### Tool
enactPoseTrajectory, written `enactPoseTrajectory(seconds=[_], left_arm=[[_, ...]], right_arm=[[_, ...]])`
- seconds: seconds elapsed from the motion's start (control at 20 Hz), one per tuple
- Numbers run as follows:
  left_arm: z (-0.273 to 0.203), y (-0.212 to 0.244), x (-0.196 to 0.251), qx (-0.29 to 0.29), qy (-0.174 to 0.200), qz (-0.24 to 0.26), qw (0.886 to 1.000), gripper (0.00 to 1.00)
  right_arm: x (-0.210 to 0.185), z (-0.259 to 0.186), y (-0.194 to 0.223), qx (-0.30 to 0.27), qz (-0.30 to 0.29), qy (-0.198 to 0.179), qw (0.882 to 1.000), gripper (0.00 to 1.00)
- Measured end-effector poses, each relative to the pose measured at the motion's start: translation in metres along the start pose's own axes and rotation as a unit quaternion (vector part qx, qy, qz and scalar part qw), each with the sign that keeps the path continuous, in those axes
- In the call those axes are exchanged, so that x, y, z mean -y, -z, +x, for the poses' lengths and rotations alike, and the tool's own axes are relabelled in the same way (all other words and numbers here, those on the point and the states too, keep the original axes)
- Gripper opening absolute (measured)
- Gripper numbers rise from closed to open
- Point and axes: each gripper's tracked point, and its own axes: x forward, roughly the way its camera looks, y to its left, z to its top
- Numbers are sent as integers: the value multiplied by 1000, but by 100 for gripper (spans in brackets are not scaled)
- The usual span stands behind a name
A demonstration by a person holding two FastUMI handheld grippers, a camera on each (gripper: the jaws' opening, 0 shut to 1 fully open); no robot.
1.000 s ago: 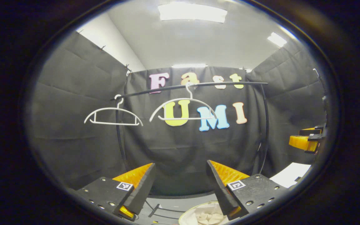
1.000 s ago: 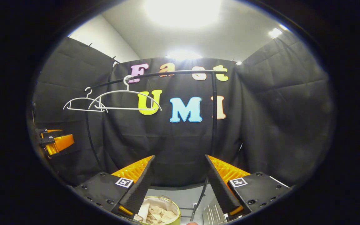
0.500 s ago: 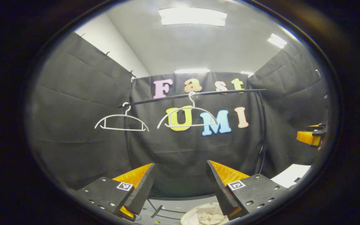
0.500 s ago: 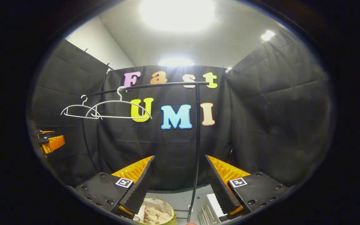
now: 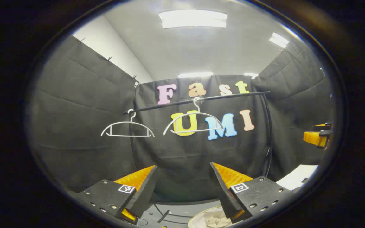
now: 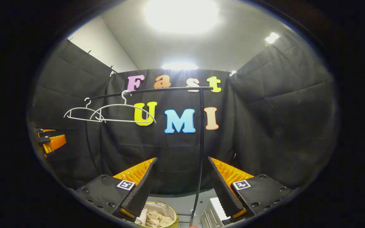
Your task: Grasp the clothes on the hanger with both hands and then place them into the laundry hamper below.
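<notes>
Pale cream cloth, crumpled point(image 6: 157, 218): lies inside the round laundry hamper with a yellow-green rim point(image 6: 173, 215), low beneath the black clothes rail point(image 6: 157, 90); the same hamper rim point(image 5: 198, 217) shows under the rail in the left gripper view. By its folds the cloth looks soft, light and limp, likely to sag and slide from a shallow pinch; a bunched fold taken deep between the ribbed pads would seem the safest hold. Two white plastic hangers point(image 5: 127, 128) point(image 5: 193, 122) hang bare from the rail, so the transfer looks finished. Left gripper point(image 5: 182, 186): orange-and-black fingers spread wide, nothing between them, held above the hamper and well below the rail. Right gripper point(image 6: 181, 185): likewise wide apart and empty, with the hamper just below its left finger point(image 6: 138, 190) and the rail's upright post point(image 6: 200, 142) between the fingers farther off.
</notes>
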Motion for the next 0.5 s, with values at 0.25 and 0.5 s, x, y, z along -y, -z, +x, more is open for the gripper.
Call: enactPoseTrajectory(seconds=[0.25, 0.5], left_arm=[[7, -4, 5, 4, 6, 2, 1000, 94], [14, -4, 6, 3, 9, 2, 1000, 94]], right_arm=[[4, 5, 1, -2, 6, 7, 1000, 94], [9, 9, 0, 0, 7, 13, 1000, 96]])
